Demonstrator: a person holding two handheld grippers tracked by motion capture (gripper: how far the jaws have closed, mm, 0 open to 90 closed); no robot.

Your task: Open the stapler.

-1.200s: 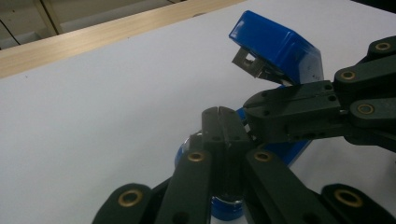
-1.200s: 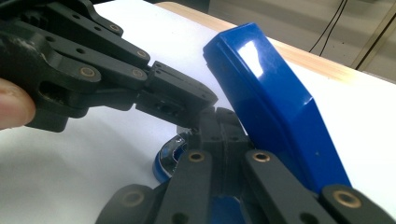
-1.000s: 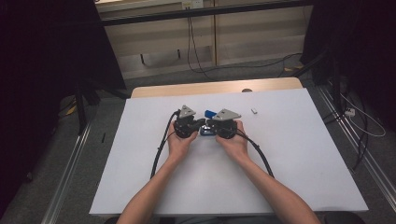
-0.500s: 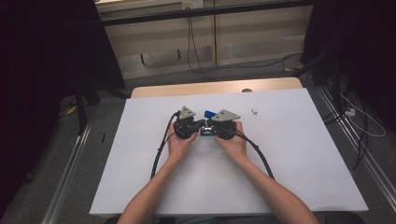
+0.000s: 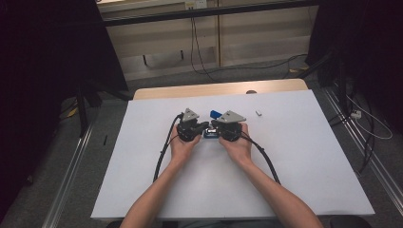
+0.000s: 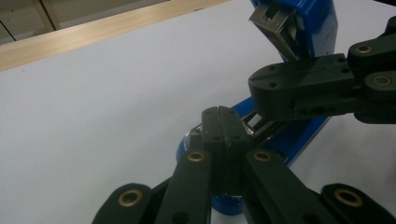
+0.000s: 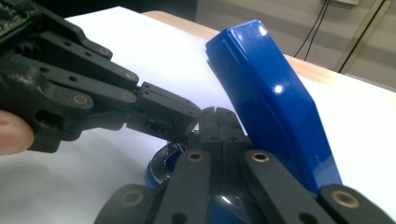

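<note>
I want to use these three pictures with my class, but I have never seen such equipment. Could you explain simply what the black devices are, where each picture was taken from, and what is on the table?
A person sits at a table covered in white and holds a hand tool in each hand. Each tool ends in a black two-jawed claw with a small camera on it.

The wide picture comes from a camera above, looking down: the left claw and the right claw meet at the middle. The other two pictures come from the cameras on the tools, each looking along its own jaws.

Both claws are closed, tips together, at a blue stapler whose top is swung up and open. The left claw sits at the metal part near its hinge, facing the right claw. Whether either pinches anything I cannot tell.

A small white object lies farther back.
</note>
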